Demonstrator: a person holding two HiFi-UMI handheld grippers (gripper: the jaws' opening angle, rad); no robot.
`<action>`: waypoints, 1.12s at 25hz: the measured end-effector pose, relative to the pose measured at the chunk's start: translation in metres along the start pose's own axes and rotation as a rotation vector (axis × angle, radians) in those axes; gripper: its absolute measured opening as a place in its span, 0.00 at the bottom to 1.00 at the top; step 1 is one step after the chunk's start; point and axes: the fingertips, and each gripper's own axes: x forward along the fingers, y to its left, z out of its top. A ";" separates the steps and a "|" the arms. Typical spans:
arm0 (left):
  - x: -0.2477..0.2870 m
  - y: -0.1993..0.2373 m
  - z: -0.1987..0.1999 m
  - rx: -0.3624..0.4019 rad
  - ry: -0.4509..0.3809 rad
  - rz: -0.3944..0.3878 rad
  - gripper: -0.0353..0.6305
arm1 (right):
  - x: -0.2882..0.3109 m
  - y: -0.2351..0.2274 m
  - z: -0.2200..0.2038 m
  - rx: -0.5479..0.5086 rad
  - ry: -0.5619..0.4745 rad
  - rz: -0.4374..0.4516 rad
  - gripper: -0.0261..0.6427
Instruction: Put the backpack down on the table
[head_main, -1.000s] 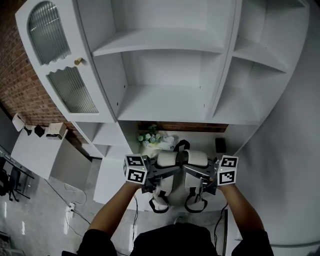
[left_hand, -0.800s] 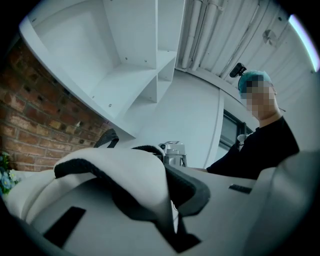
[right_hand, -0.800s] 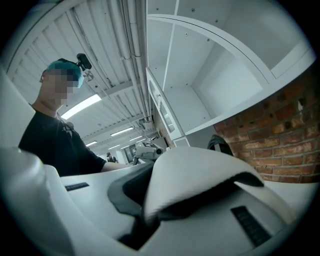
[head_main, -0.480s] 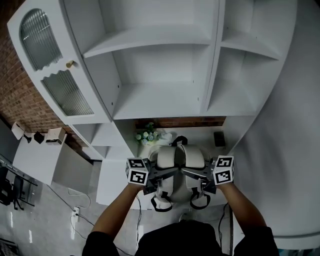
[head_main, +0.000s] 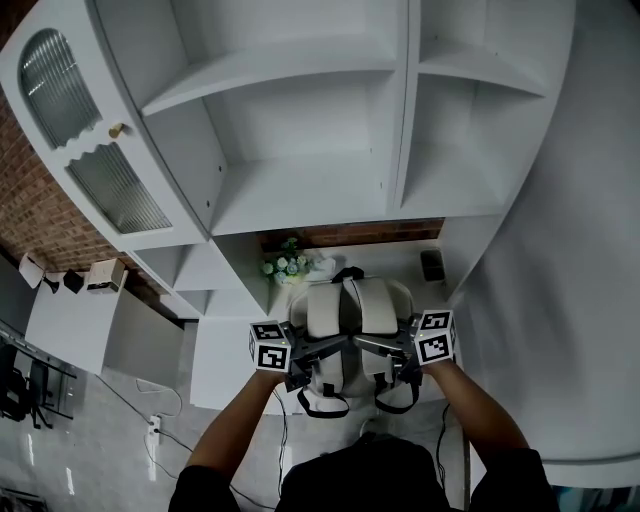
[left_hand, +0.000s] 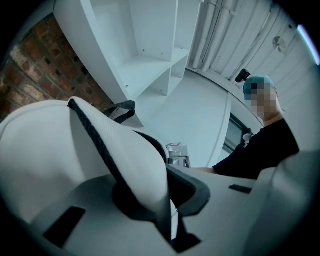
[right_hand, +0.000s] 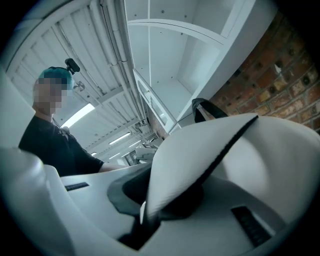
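Head view has the backpack (head_main: 350, 305) hanging between my two tongs, its body just ahead of them and over the counter (head_main: 395, 262). My left tongs (head_main: 318, 357) are closed down on a white padded strap (left_hand: 130, 165) with black edging. My right tongs (head_main: 388, 352) are pinched the same way on the other strap (right_hand: 200, 165). In both gripper views the fabric fills the narrow gap between the jaws, and nothing else is in there.

What worries me is the landing. A bunch of flowers (head_main: 285, 266) stands just beyond the pack on my left tongs' side, and a small dark object (head_main: 432, 265) lies ahead of my right tongs. If I push the pack too far forward as I lower it, it could knock either one. If I set it too near me, it may tip back off the counter's edge. The black strap loops (head_main: 325, 403) dangle below my tongs and could snag on that edge. Each hold is only a pinch on soft padding, so a jolt might let a strap slide out.

I cannot tell whether the pack's base touches the counter yet, because its own bulk hides it. The near edge of the counter is covered by my tongs and arms. Both gripper views are mostly filled by fabric.
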 end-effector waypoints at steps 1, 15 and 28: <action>0.000 0.003 -0.003 -0.002 0.003 0.004 0.13 | 0.000 -0.003 -0.003 0.004 0.002 -0.004 0.11; 0.002 0.049 -0.044 -0.098 0.055 0.091 0.13 | -0.001 -0.047 -0.054 0.088 0.050 -0.005 0.11; -0.001 0.076 -0.053 -0.121 0.028 0.150 0.13 | 0.002 -0.077 -0.070 0.137 0.068 -0.022 0.11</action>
